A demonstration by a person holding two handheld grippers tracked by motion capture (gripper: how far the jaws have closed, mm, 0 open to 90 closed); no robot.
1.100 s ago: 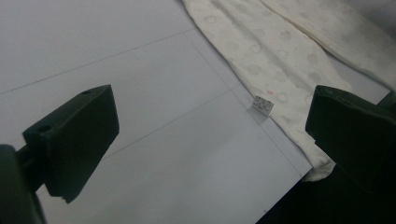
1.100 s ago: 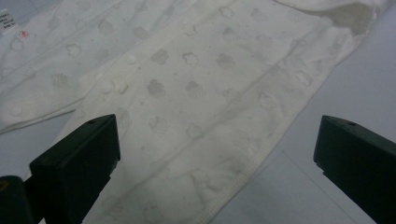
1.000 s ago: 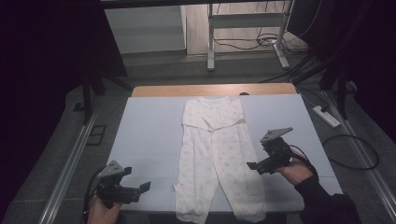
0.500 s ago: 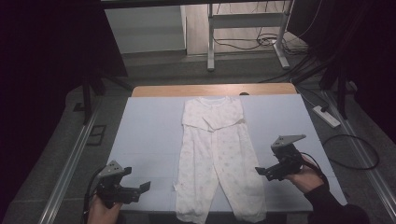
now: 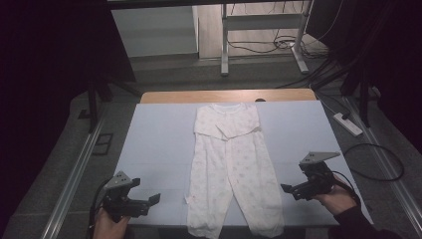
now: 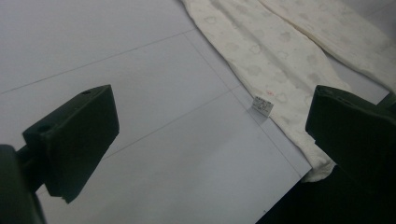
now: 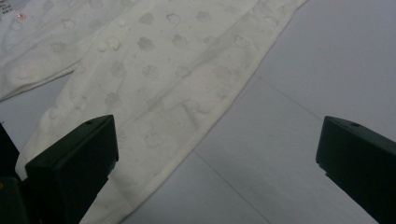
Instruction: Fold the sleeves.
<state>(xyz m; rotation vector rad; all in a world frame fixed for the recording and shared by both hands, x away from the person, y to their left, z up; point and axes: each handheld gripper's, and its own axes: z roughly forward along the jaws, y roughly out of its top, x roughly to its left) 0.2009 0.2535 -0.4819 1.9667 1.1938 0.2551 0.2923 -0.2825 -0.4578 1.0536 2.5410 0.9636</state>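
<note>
We cannot read the small label (image 6: 262,105) at the romper (image 5: 230,169) hem: too small. The right jaw in the left gripper view covers the romper's leg end. The person's hands run off the high view's bottom edge.

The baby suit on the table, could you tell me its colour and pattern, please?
The baby suit is cream with faint cloud-like prints, clearest in the right gripper view.
</note>
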